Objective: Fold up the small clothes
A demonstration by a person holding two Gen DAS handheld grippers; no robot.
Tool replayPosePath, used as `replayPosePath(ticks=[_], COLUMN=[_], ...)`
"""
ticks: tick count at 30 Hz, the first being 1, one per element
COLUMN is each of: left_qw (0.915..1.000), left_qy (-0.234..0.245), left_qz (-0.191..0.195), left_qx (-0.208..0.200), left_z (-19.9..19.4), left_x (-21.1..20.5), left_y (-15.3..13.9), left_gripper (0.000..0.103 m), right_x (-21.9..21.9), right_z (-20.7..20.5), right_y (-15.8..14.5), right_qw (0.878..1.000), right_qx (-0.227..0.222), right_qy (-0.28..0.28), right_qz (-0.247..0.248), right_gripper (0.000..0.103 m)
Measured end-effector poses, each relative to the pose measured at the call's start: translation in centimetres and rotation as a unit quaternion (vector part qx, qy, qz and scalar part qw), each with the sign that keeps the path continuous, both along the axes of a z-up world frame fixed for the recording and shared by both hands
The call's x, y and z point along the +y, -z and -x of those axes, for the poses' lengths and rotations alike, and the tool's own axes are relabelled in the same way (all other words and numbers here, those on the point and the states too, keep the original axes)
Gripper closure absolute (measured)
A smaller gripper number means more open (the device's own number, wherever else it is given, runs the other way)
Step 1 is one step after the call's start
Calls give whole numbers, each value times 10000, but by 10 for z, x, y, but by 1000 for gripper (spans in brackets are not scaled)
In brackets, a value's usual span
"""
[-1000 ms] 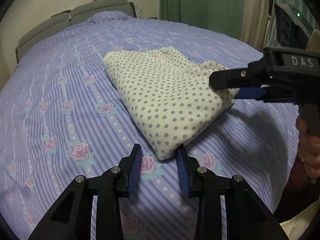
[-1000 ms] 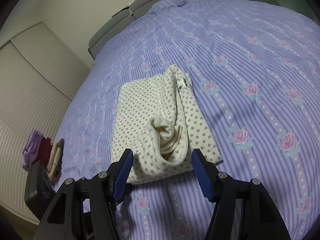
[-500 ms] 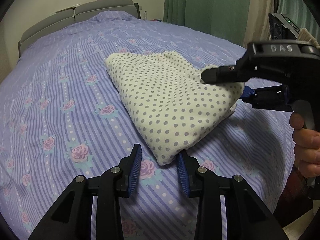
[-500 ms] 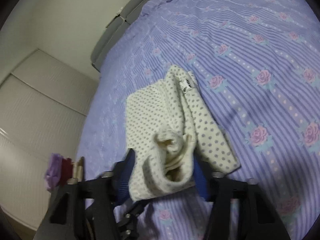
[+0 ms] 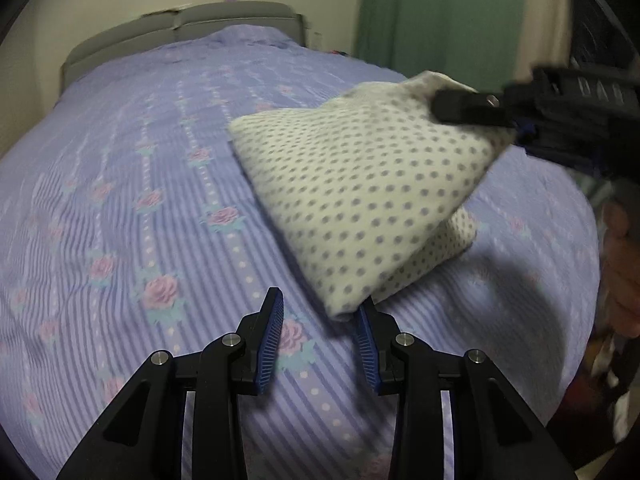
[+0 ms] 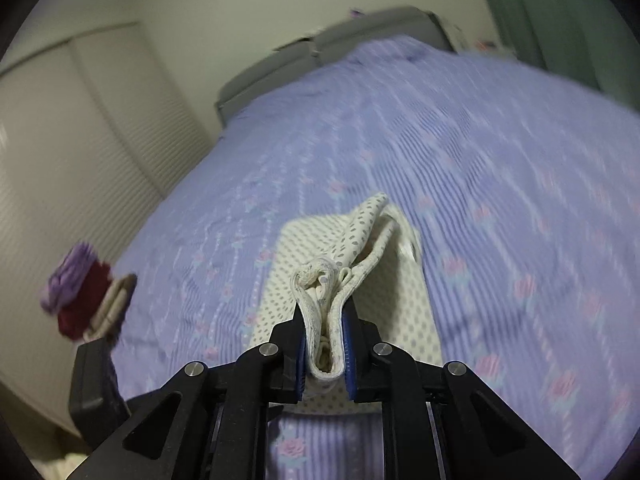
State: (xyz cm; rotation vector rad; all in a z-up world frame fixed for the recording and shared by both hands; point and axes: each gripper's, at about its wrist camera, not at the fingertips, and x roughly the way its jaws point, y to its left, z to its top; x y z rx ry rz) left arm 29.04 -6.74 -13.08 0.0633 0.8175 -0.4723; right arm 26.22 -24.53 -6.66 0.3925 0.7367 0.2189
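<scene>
The right tool (image 6: 325, 344), its jaws having just closed, clamps the bunched edge of the folded dotted garment (image 5: 360, 200) and holds that side raised off the bed (image 5: 140, 200), while the left tool (image 5: 320, 340) stands released, empty, just before the garment's near corner.

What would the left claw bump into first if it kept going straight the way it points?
Probably the near corner of the polka-dot cloth, just past the left claw. It sits slightly toward one finger, so the bedspread might come first.
</scene>
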Motion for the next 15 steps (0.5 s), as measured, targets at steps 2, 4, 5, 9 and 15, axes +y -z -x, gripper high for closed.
replayPosePath(ticks=[2,4,5,9,15], left_qw=[9994,9982,9975,9929,9924], left_qy=[-285,-506,-597,-894,-944], left_qz=[180,290,334,603,560], left_qx=[46,104,166,509,549], left_z=[1,3,1,-5,-4], left_x=[3,2,4,9,6], left_y=[-2,-2,-2,6,10], left_gripper=[67,67,67,67,67], right_x=[-1,-4,-7,-20,-29], right_z=[0,-2,-2,-1,1], right_y=[-4,-2,2,22,44], right_qw=[9998,9997,9997,9996,9990], right_qx=[-86,-61,-1,265,431], right_qy=[-133,-121,-95,-8,-28], right_qz=[97,219,237,-6,-90], right_gripper=[88,88,88,88,88])
